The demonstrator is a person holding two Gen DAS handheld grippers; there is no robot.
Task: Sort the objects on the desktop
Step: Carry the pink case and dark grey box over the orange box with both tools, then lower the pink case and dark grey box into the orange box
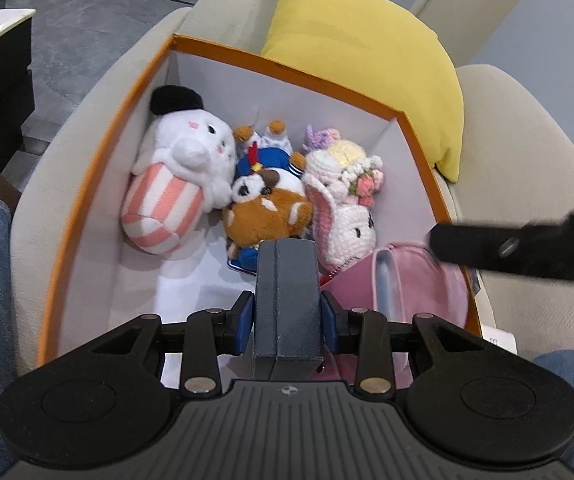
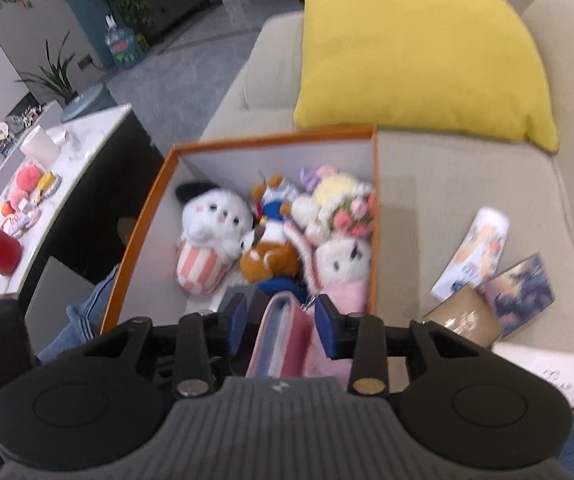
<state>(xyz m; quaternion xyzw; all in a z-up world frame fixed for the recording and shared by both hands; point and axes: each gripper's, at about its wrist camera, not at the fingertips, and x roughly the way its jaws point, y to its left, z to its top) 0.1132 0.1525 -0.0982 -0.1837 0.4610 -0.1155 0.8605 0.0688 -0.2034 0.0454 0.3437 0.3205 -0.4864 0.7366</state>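
The left gripper [image 1: 287, 312] had its jaws pinching a dark box [image 1: 287, 292] over the orange bin [image 1: 87, 184] of soft toys, while the right gripper [image 2: 281, 326] had jaws spread around the pink case [image 2: 283, 336], letting it drop inside.

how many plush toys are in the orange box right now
4: white plush in a striped cup at left, brown one in the middle, sailor-suited one behind it, crocheted bunny at right. More may hide underneath.
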